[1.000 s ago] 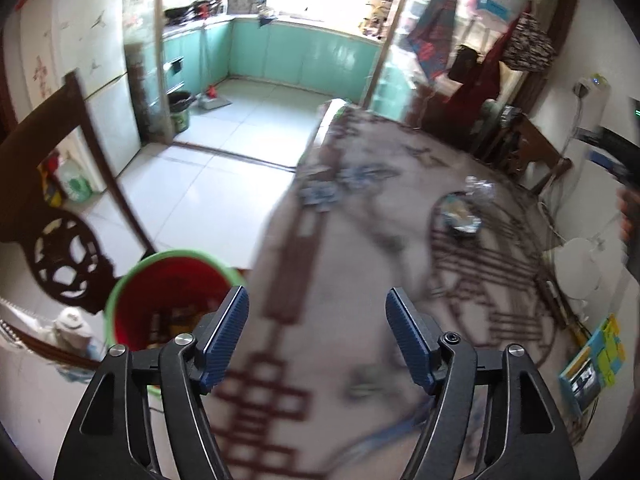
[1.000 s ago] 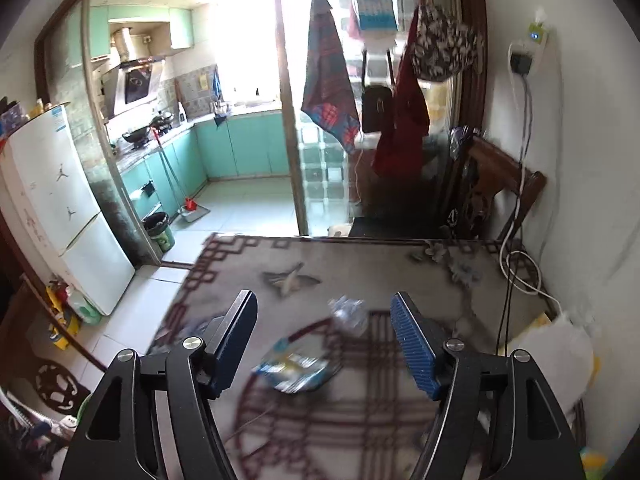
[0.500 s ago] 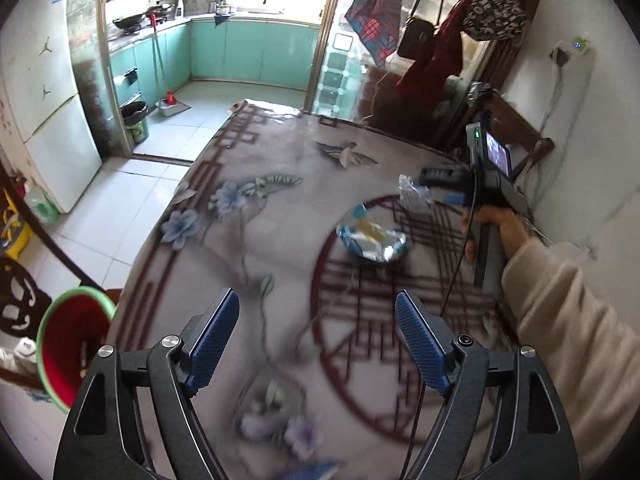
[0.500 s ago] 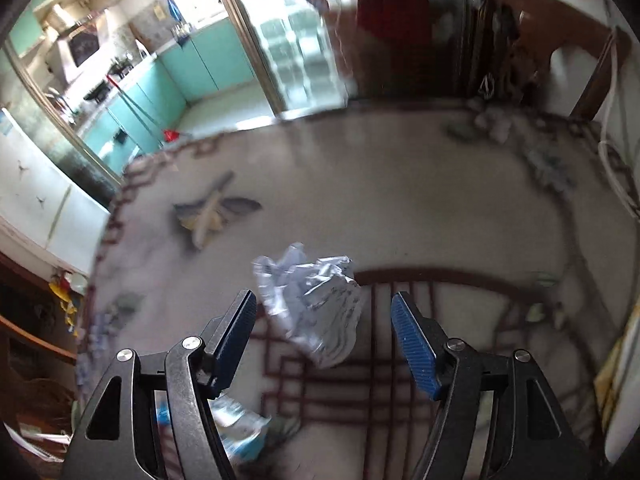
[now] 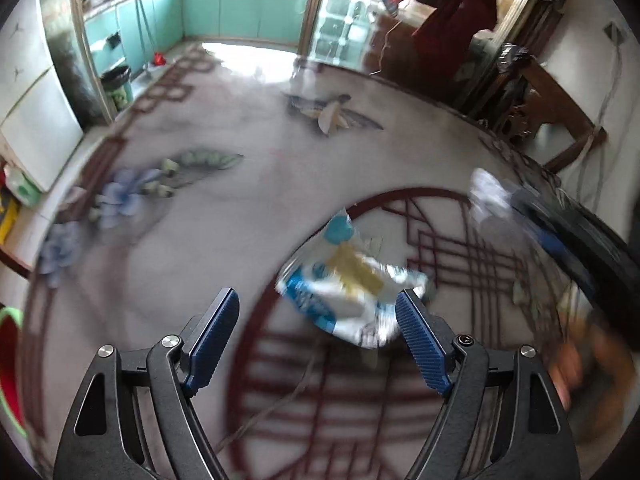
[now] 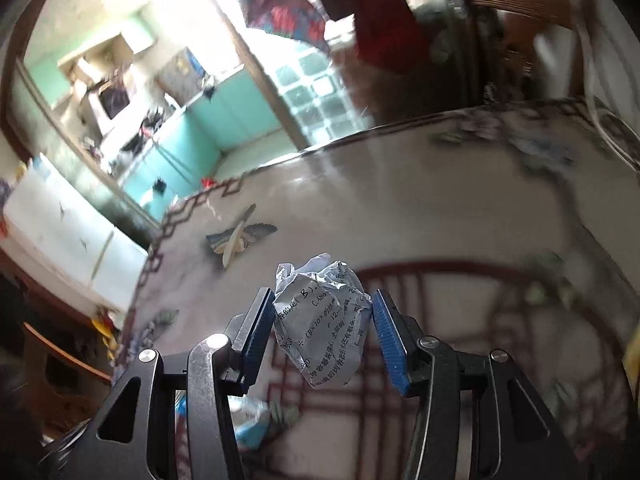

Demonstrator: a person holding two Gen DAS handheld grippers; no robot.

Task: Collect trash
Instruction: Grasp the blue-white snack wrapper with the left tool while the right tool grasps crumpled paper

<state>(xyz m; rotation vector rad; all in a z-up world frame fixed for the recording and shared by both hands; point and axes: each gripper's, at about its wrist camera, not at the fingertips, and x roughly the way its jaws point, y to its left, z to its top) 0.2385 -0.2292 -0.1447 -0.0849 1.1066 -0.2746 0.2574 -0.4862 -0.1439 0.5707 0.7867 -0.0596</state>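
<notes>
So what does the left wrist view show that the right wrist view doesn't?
Only the left wrist view shows the left gripper, open, with the snack wrapper lying flat ahead near its right finger, and the red bucket at the table's edge. Only the right wrist view shows the right gripper, whose jaws have just been closing, pinching the crumpled printed paper, with the print readable. Both share the patterned tablecloth, the paper ball, and the teal kitchen behind.

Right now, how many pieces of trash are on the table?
2: a crumpled paper ball between the right claw's pads, and a blue-white wrapper before the left claw. More may be hidden.
</notes>
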